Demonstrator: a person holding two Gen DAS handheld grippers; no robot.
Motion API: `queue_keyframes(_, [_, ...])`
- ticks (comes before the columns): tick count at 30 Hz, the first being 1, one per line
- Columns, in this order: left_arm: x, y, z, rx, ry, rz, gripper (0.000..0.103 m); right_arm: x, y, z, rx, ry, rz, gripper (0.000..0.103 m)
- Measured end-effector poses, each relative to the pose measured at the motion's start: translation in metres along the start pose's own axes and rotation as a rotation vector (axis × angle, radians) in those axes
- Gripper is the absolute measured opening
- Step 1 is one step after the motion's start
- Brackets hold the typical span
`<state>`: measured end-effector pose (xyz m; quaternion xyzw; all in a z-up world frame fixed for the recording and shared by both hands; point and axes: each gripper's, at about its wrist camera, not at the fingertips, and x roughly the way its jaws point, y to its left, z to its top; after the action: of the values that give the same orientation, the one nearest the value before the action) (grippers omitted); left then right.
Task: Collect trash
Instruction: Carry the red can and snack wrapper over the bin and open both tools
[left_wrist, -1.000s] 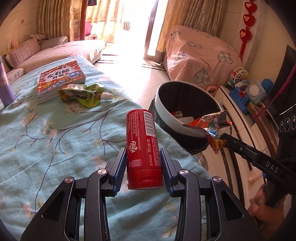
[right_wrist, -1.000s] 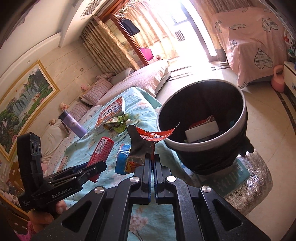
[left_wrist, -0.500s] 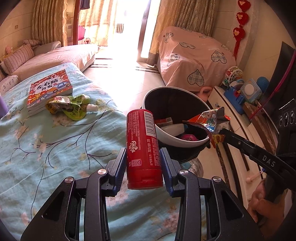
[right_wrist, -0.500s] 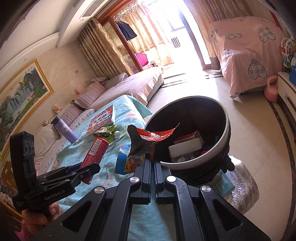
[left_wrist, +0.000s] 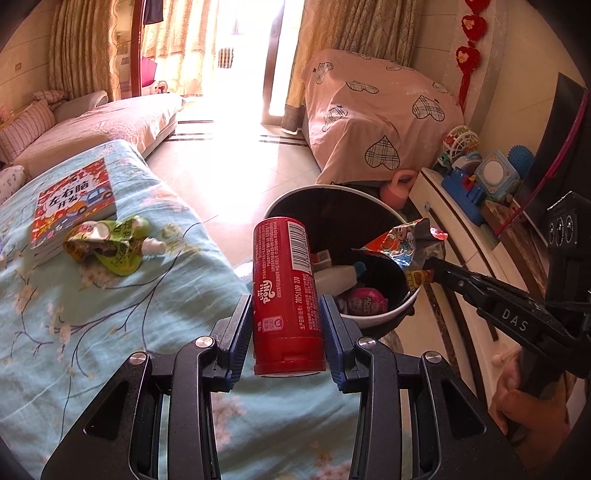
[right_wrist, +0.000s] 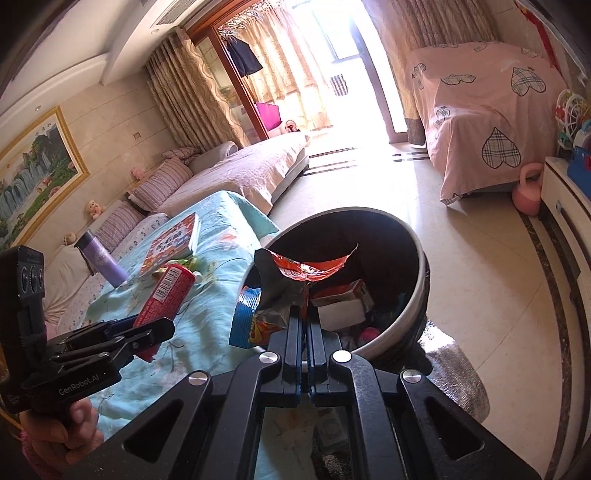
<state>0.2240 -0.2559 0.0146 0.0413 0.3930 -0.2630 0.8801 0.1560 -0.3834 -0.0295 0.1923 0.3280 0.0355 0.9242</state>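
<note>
My left gripper (left_wrist: 284, 314) is shut on a red cylindrical snack tube (left_wrist: 284, 291), held upright over the edge of the blue flowered bedspread (left_wrist: 92, 314), just short of the round bin (left_wrist: 388, 321). The bin holds a white bottle, cartons and a pink ball. My right gripper (right_wrist: 306, 321) is shut on a torn orange snack wrapper (right_wrist: 295, 273), which hangs over the bin's (right_wrist: 410, 314) near rim. In the left wrist view that wrapper (left_wrist: 406, 243) shows above the bin's right rim. A crumpled green pouch (left_wrist: 110, 243) lies on the bedspread.
A picture book (left_wrist: 74, 199) lies beside the pouch, and a purple bottle (right_wrist: 101, 262) stands further back on the bedspread. A white cabinet (left_wrist: 461, 236) with toys is right of the bin. A pink-covered piece of furniture (left_wrist: 376, 122) stands behind, across the tiled floor.
Both grippers have moved toward the bin with their loads. The bin has come nearer, and its contents show more. Neither grip has changed.
</note>
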Motion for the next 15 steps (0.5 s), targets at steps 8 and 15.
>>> queue_keyframes(8, [0.023, -0.014, 0.017, 0.019, 0.015, -0.014, 0.035, 0.01, -0.014, 0.012, -0.015, 0.02, -0.036, 0.002])
queue_keyframes(15, [0.042, -0.02, 0.027, 0.028, 0.038, -0.022, 0.035, 0.016, -0.024, 0.019, -0.031, 0.035, -0.06, 0.002])
